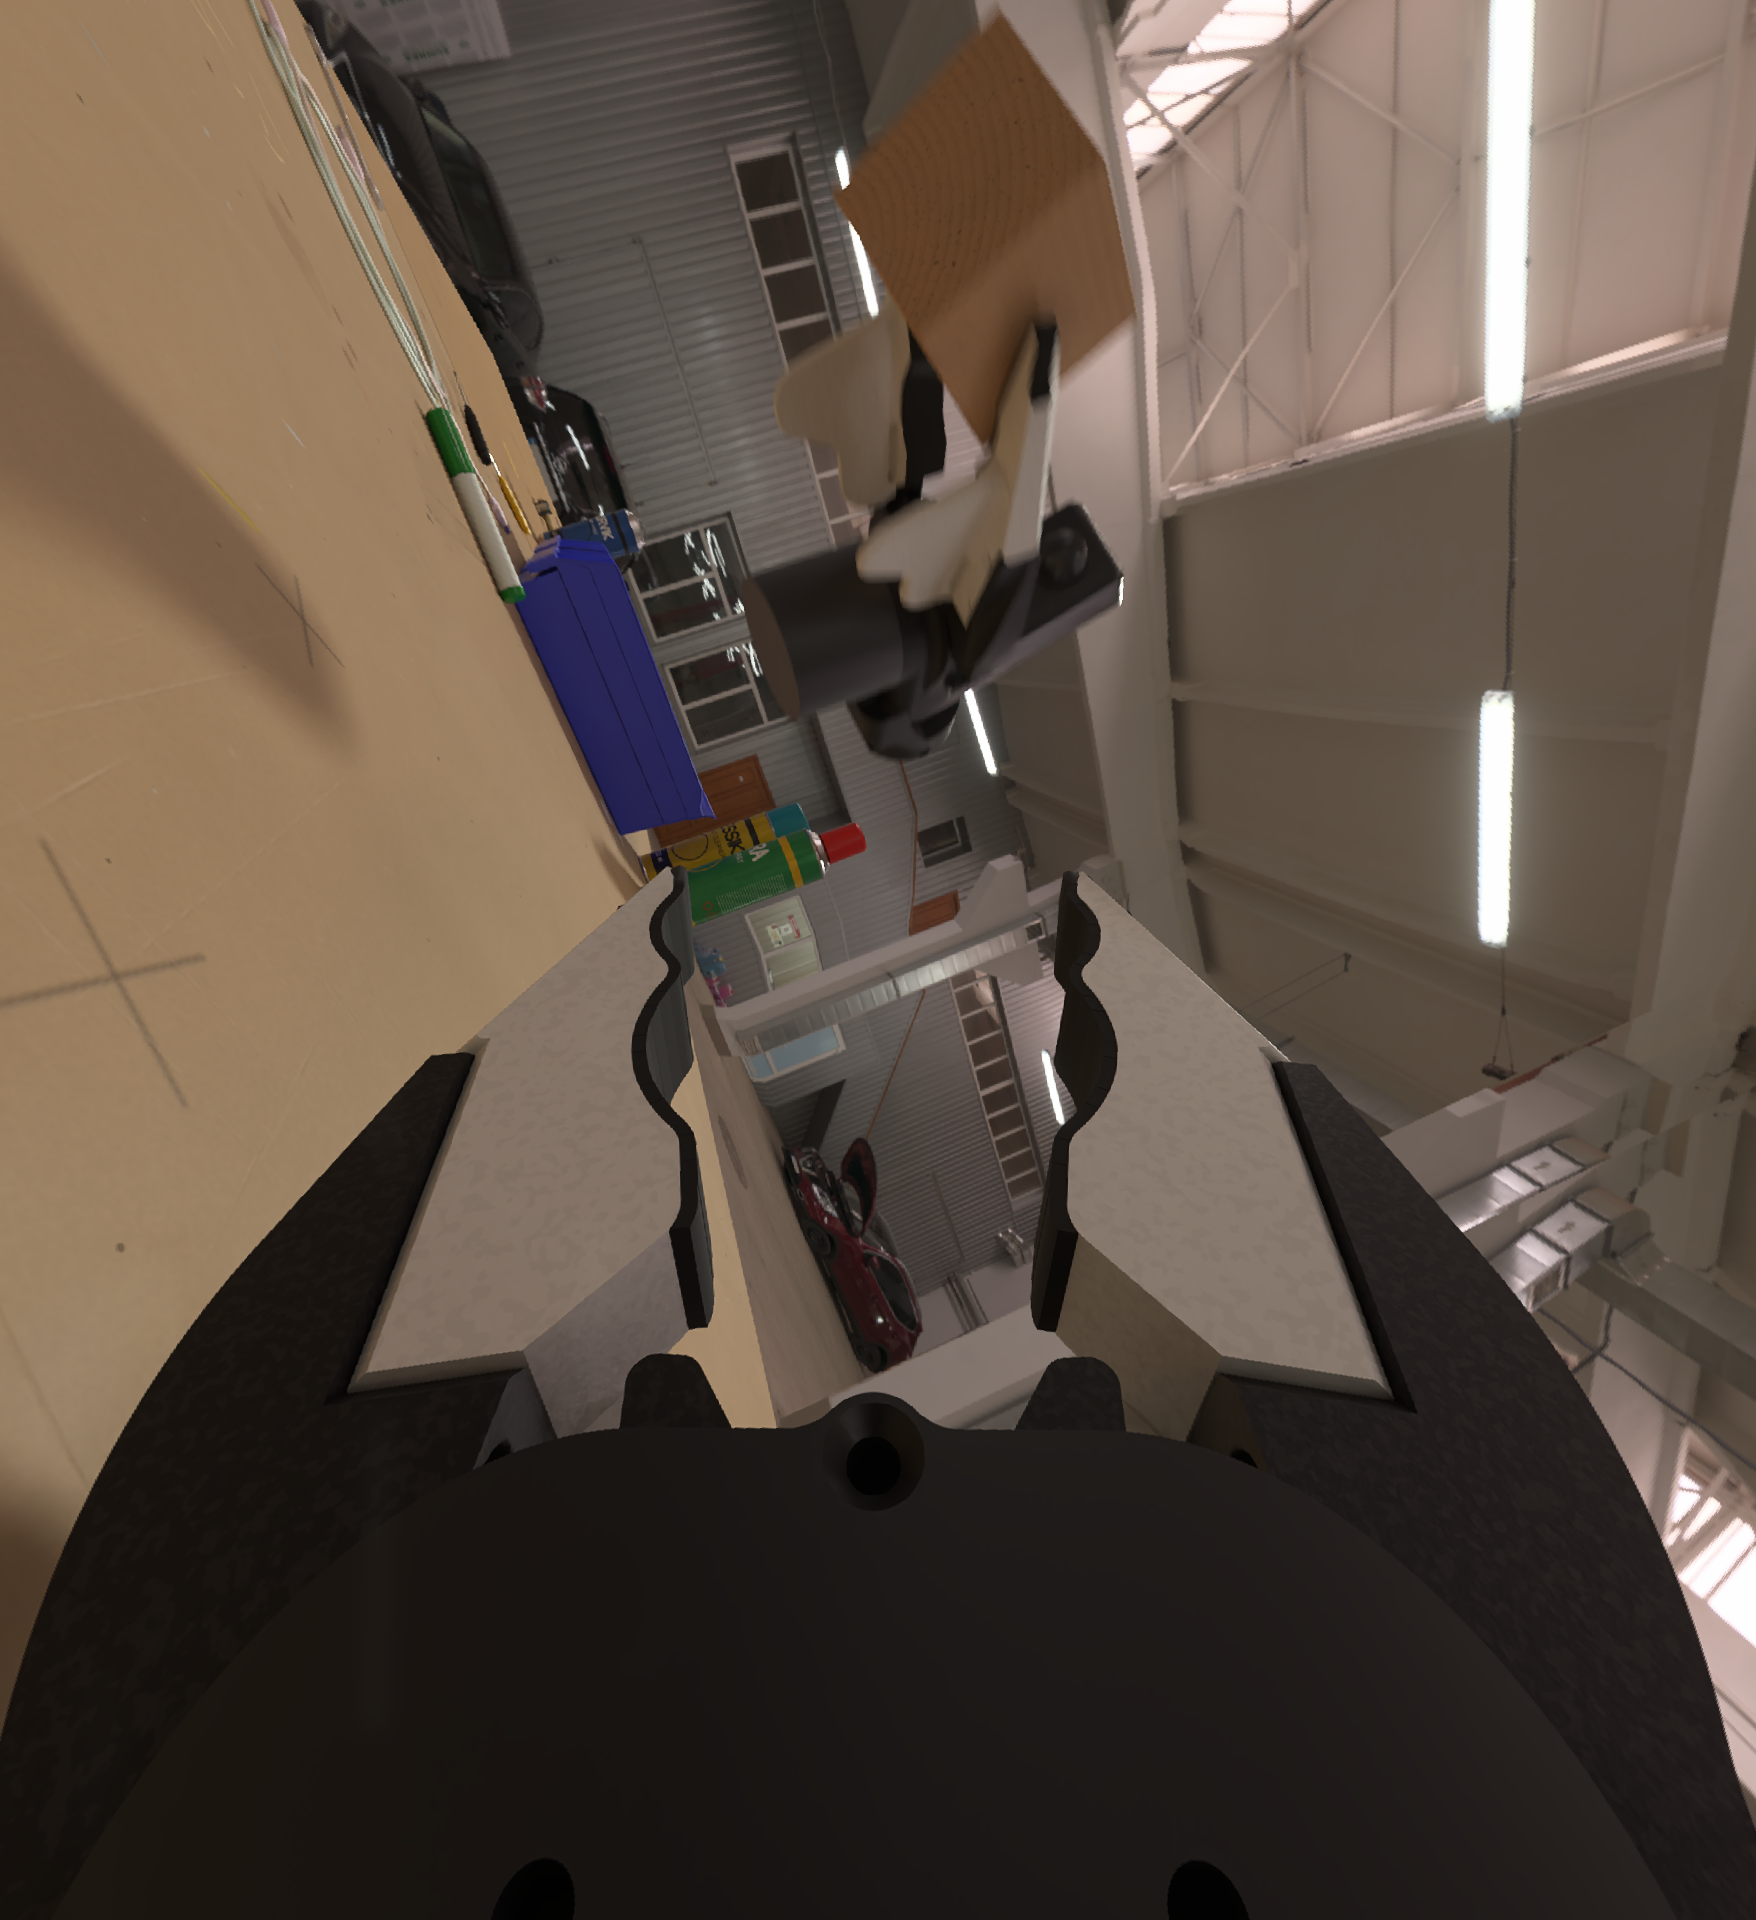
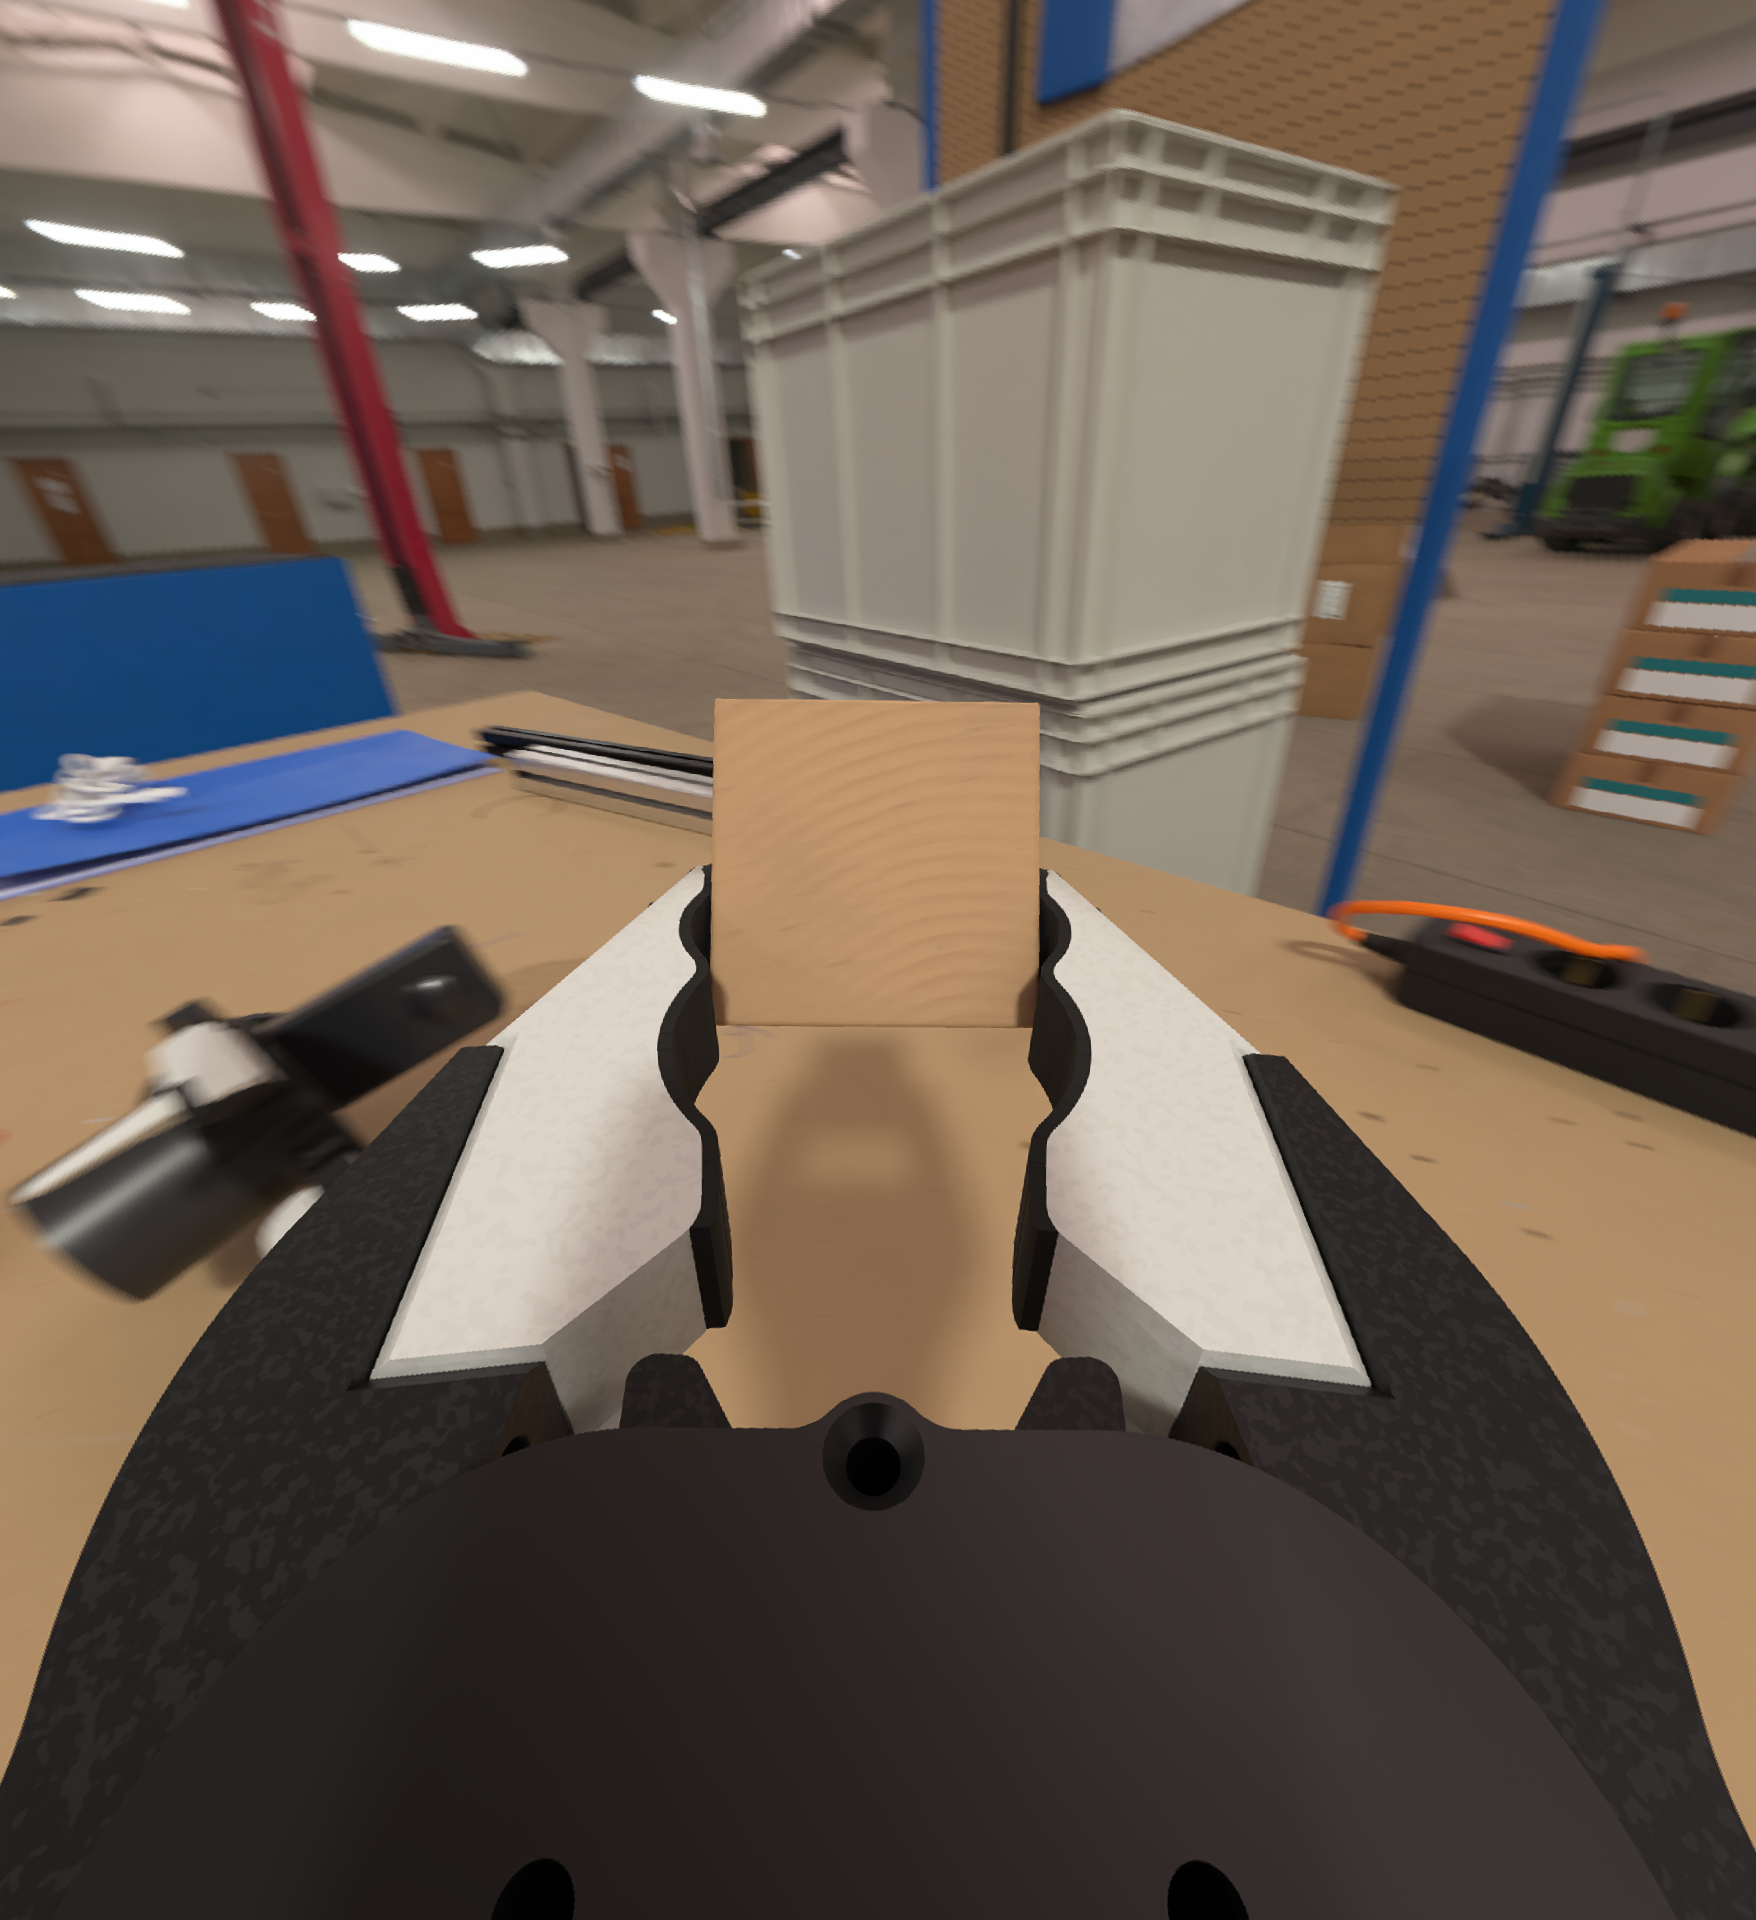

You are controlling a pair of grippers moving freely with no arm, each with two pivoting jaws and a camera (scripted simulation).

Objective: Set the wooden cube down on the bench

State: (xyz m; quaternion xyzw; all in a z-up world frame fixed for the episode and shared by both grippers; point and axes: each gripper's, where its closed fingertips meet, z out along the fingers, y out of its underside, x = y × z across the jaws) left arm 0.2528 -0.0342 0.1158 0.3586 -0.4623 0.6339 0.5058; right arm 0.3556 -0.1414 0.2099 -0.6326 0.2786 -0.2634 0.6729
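Note:
The wooden cube (image 2: 874, 862) is light brown with curved grain. My right gripper (image 2: 874, 935) is shut on it, with the dark pads pressed to its two sides. It hangs a little above the tan bench (image 2: 1321, 1195) and casts a shadow below. In the left wrist view the cube (image 1: 978, 208) and the right gripper (image 1: 967, 364) show at the top, clear of the bench (image 1: 126, 623). My left gripper (image 1: 874, 914) is open and empty, close beside the bench top. It also shows blurred at the left of the right wrist view (image 2: 230, 1101).
A blue bin (image 1: 604, 686), spray cans (image 1: 760, 862) and a green-capped marker (image 1: 479, 509) lie along one bench edge. A blue folder (image 2: 209, 810) lies at the far left. A black power strip (image 2: 1622, 997) with an orange cable lies on the right. Stacked white crates (image 2: 1061, 416) stand beyond the far edge.

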